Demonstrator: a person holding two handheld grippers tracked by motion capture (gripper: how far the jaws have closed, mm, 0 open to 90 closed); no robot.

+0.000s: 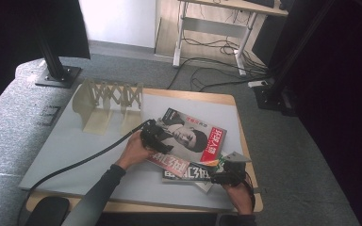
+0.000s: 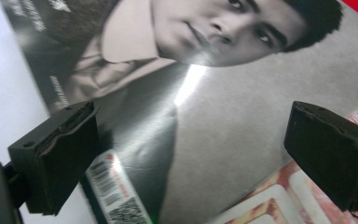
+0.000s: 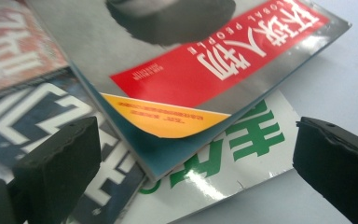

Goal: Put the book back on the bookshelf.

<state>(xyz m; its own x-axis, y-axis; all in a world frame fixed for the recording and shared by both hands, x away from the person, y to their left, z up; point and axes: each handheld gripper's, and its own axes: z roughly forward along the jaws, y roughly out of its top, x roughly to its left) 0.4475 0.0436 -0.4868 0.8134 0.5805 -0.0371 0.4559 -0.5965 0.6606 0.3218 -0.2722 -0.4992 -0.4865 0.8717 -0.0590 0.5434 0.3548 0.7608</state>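
A stack of magazines lies on the right half of the grey mat (image 1: 75,141). The top magazine (image 1: 195,127) has a grey portrait cover (image 2: 223,116) with a red title band (image 3: 223,60) and a yellow corner flap (image 3: 163,116). Under it lie a red magazine (image 1: 169,164), a dark one with white letters (image 1: 188,174) and a white one with green letters (image 3: 242,140). My left gripper (image 1: 164,142) stands open over the top magazine's left edge (image 2: 191,158). My right gripper (image 1: 219,178) is open at the stack's near right corner (image 3: 196,172), nothing between its jaws.
A pale wooden folding rack (image 1: 111,101) stands at the back left of the mat. The wooden table edge (image 1: 245,141) runs close to the right of the stack. Each gripper's black cable (image 1: 75,165) trails toward the near edge. Grey carpet and desk legs lie beyond.
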